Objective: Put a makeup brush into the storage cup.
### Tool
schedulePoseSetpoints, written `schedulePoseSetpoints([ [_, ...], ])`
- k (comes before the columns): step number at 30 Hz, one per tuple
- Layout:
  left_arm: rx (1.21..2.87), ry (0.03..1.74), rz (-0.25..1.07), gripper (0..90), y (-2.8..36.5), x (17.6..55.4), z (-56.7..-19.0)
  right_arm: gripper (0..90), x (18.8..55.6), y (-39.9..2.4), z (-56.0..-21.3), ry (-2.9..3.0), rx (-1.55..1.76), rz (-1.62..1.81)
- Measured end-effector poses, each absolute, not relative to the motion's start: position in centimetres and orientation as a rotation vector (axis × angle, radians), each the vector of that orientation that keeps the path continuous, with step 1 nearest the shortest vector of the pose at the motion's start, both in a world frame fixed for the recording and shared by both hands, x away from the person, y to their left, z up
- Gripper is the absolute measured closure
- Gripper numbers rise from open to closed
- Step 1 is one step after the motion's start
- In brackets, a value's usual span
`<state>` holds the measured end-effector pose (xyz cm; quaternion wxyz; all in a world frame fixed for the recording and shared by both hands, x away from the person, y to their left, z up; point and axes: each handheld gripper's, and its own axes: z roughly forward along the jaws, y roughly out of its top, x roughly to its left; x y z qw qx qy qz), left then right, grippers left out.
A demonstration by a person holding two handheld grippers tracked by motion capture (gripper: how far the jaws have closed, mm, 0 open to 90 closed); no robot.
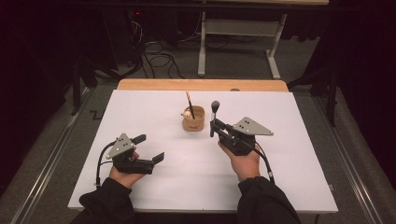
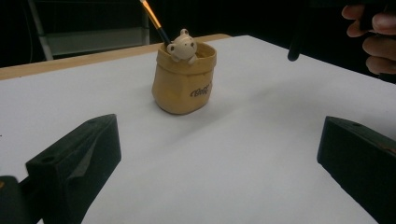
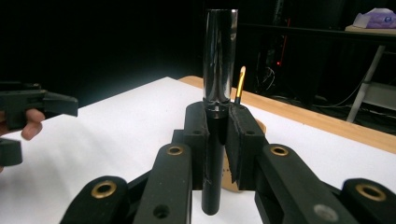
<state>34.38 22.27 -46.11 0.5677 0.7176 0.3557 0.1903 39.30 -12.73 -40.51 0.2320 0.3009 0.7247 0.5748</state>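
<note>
The white table [image 1: 154, 186] lies bare around the cup [image 1: 193, 120] on every side; only the cup, its leaning pencil [image 1: 190, 104] and the right gripper [image 1: 214, 125] just beside stand in the way.

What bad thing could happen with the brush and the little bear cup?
1. The right gripper pinches the makeup brush low on its handle, so its tall top could tilt or slip in the grip.
2. The bear cup stands free on the white table; a bump from the brush might tip it.
3. An orange brush already leans inside the cup, so the two could knock together.
</note>
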Motion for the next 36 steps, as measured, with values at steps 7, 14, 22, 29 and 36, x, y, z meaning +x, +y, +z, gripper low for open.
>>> schedulePoseSetpoints([
  [7, 1.685, 0.831, 0.445, 0.3, 22.2, 34.4, -46.1, 80.7, 40.5, -12.1, -40.1, 1.987, 0.829, 1.569],
  [14, 1.682, 0.836, 0.444, 0.3, 22.3, 34.4, -46.1, 80.7, 41.4, -11.0, -39.5, 1.985, 0.831, 1.576],
  [22, 1.677, 0.833, 0.444, 0.3, 22.3, 34.4, -46.1, 80.7, 42.7, -9.9, -39.0, 1.984, 0.833, 1.565],
  [29, 1.674, 0.833, 0.448, 0.3, 22.4, 34.4, -46.0, 80.7, 43.9, -9.3, -38.9, 1.979, 0.84, 1.547],
  [36, 1.67, 0.837, 0.447, 0.3, 22.4, 34.4, -46.0, 80.7, 45.1, -8.8, -39.2, 1.978, 0.867, 1.52],
])
